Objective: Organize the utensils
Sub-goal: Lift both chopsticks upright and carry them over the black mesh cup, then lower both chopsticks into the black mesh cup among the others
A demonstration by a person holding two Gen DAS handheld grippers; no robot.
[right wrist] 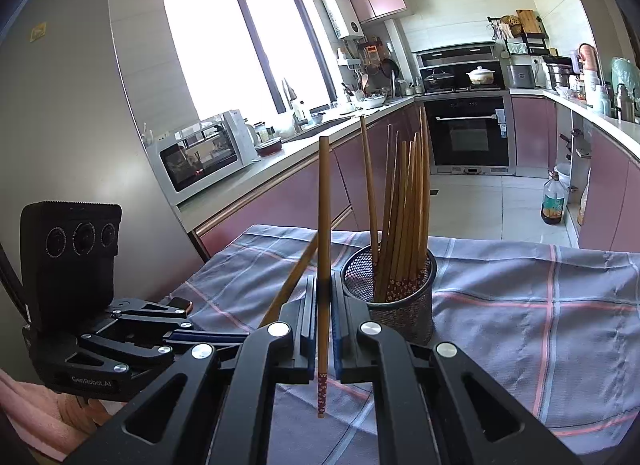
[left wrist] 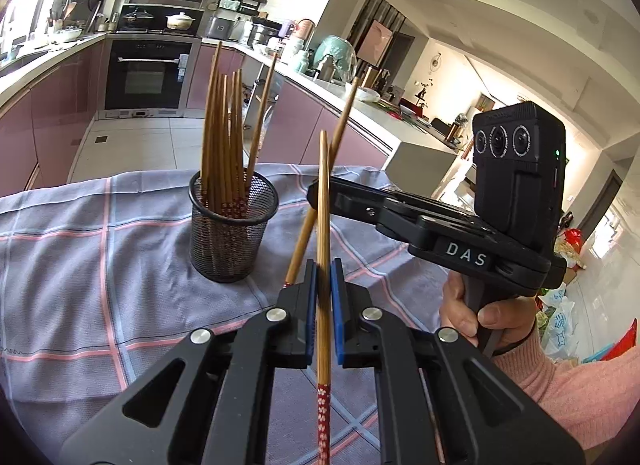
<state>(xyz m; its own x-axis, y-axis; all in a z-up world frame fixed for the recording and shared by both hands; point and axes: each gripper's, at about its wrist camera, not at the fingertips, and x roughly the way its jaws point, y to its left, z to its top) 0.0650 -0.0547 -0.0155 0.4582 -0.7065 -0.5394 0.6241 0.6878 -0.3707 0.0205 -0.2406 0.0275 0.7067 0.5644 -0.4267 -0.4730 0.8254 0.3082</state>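
A black mesh cup (left wrist: 231, 225) stands on the checked cloth and holds several brown chopsticks (left wrist: 224, 133); it also shows in the right wrist view (right wrist: 394, 293). My left gripper (left wrist: 324, 277) is shut on one chopstick (left wrist: 322, 233) with a red flowered end, held upright to the right of the cup. My right gripper (right wrist: 323, 293) is shut on another chopstick (right wrist: 324, 225), held upright just left of the cup. In the left wrist view the right gripper (left wrist: 320, 189) holds its chopstick (left wrist: 344, 121) slanted behind mine.
The grey-blue checked cloth (left wrist: 80, 265) covers the table. Pink kitchen cabinets, an oven (right wrist: 468, 133) and a counter with a microwave (right wrist: 200, 153) lie beyond the table edge. A bottle (right wrist: 554, 201) stands on the floor.
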